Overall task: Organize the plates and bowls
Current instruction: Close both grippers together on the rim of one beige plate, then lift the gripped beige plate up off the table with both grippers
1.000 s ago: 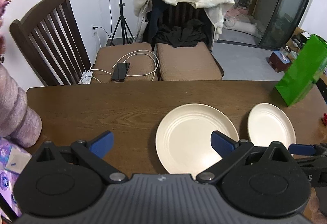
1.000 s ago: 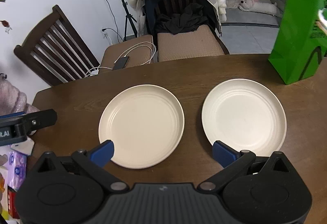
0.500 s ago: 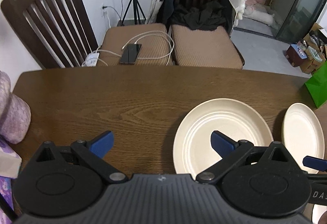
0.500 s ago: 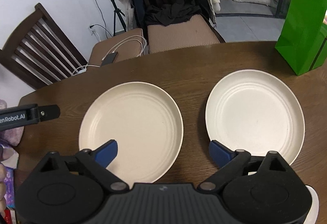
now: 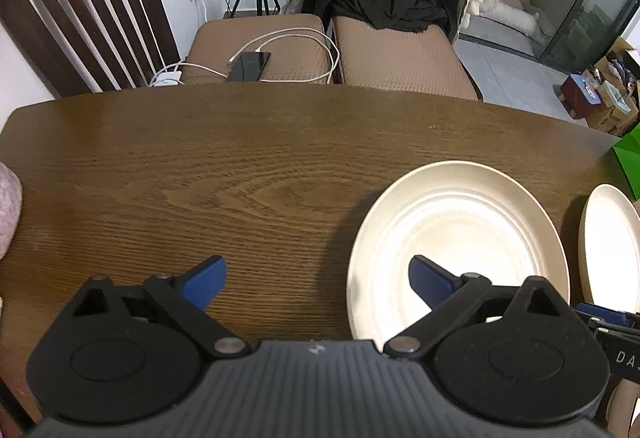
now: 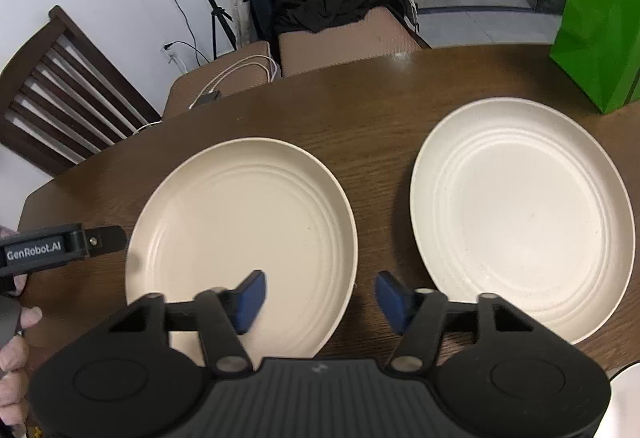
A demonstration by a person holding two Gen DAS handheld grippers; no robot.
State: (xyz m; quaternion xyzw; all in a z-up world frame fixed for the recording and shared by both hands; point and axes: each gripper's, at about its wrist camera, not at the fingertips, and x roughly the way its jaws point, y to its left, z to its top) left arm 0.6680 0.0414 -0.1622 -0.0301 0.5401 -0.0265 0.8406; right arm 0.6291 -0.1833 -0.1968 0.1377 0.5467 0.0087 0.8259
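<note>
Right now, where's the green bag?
In the right wrist view the green bag stands upright at the table's far right edge, just beyond the right-hand plate; the left wrist view catches only its corner.

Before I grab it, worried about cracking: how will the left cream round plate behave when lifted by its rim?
The left cream round plate looks rigid and probably light. Its smooth rim may slip; lying flat, it shouldn't roll.

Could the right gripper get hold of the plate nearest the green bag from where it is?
Probably yes. The right gripper hangs over the gap between the two plates, jaws just narrowed and holding nothing. That plate lies bare beside it, nothing between them; it needs only a short sideways shift.
</note>
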